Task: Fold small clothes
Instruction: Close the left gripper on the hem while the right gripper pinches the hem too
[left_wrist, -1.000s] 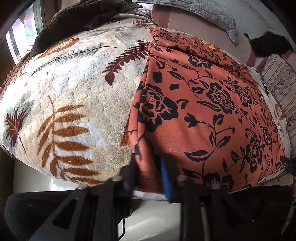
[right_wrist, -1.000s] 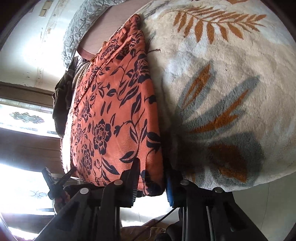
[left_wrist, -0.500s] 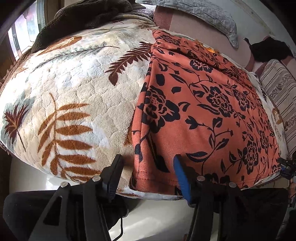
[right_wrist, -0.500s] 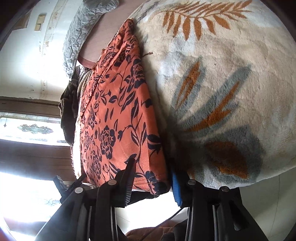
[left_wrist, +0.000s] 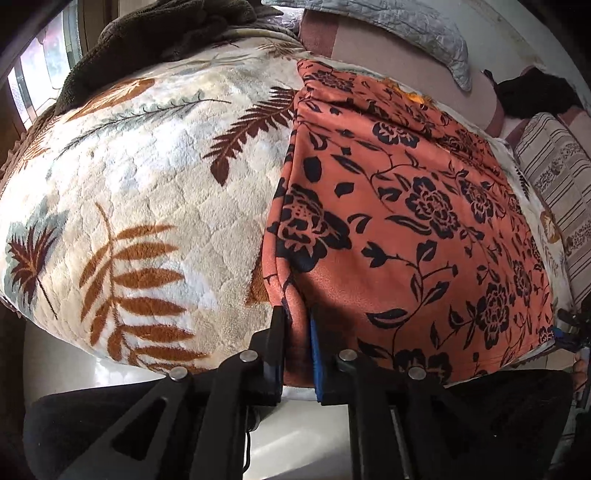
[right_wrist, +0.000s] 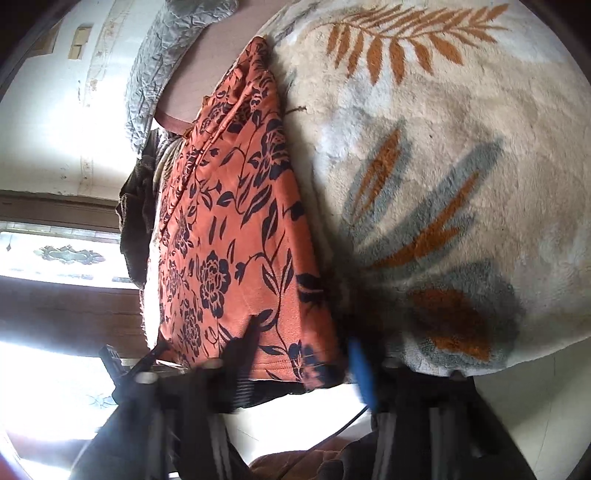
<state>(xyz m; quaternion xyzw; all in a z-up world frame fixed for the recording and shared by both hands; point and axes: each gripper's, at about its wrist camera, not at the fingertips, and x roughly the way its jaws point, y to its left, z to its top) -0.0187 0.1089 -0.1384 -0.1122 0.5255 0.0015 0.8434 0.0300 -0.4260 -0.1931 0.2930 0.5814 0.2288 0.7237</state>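
Pinching orange floral garment hem: left gripper jaws.

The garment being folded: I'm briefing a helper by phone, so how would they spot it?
Find the cream fleece blanket with leaf prints covering the bed. On it lies a flat orange garment, reaching the near edge. Its black rose-and-vine print sets it apart from the blanket's brown and grey leaves.

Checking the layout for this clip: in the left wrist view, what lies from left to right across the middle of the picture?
Window at the edge → leaf-print fleece blanket → orange floral garment spread on it → striped cushion at the far right.
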